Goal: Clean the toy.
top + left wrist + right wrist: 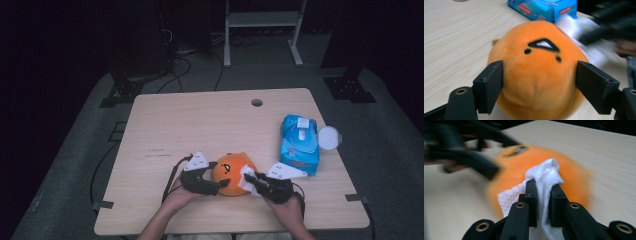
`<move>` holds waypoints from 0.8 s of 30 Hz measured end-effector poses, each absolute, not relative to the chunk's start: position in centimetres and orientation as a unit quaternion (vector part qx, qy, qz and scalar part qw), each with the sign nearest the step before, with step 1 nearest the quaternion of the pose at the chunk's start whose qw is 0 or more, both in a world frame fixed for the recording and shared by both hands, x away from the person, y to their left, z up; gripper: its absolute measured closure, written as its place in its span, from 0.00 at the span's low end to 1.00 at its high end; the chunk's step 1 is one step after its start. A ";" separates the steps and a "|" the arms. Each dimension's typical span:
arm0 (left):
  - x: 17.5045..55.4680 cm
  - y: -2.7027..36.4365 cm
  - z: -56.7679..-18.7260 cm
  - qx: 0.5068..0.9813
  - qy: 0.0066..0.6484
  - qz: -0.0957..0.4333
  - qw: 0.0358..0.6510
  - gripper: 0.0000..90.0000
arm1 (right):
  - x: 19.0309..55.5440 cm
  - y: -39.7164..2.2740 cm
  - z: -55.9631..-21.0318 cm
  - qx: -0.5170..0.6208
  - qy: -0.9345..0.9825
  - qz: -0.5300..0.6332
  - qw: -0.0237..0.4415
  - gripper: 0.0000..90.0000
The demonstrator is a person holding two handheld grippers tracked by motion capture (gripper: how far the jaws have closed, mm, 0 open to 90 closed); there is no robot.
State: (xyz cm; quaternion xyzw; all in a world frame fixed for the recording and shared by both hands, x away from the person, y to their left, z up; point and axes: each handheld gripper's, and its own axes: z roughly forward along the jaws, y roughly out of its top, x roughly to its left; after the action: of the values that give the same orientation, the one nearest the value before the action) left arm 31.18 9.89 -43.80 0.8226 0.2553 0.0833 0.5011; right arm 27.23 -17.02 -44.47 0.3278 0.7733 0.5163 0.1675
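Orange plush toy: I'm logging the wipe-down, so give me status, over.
Left gripper jaws bracket the orange plush toy. Right gripper shut on white wipe, pressed against the toy. Blue wipes pack sits clear, nothing in the way.

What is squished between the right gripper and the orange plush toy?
A white wipe, pinched in the right gripper and pressed against the orange plush toy, shows in the right gripper view.
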 end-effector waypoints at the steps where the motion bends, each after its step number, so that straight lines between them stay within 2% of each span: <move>1: 31.2 10.0 -43.9 0.824 0.252 0.084 0.501 0.28 | 26.6 -16.1 -44.4 0.306 0.781 0.521 0.157 0.88; 5: 31.4 10.5 -44.0 0.827 0.251 0.095 0.494 0.35 | 26.4 -15.6 -43.7 0.287 0.788 0.517 0.170 0.88; 9: 31.5 10.6 -44.2 0.827 0.250 0.091 0.496 0.35 | 28.1 -18.3 -44.0 0.346 0.761 0.516 0.187 0.88; 10: 31.5 10.5 -44.0 0.825 0.246 0.089 0.501 0.34 | 28.2 -18.7 -44.2 0.354 0.758 0.517 0.179 0.88; 12: 31.3 10.2 -43.5 0.819 0.237 0.092 0.515 0.24 | 27.9 -18.5 -44.6 0.353 0.761 0.514 0.177 0.88; 14: 31.2 9.9 -43.3 0.819 0.235 0.100 0.514 0.23 | 27.3 -17.7 -44.4 0.333 0.768 0.519 0.173 0.88; 16: 31.3 9.8 -43.5 0.827 0.233 0.110 0.501 0.28 | 26.7 -16.8 -44.1 0.310 0.775 0.528 0.158 0.88; 18: 31.3 10.1 -43.8 0.827 0.234 0.110 0.499 0.31 | 26.5 -16.4 -43.9 0.297 0.783 0.521 0.167 0.88; 24: 31.5 10.4 -44.0 0.827 0.233 0.106 0.500 0.33 | 28.2 -19.0 -44.6 0.358 0.755 0.526 0.159 0.88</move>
State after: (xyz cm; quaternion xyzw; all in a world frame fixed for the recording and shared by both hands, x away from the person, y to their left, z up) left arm 31.47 10.42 -44.04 0.8274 0.2327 0.1057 0.5001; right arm 28.20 -19.05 -44.61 0.3578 0.7553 0.5255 0.1591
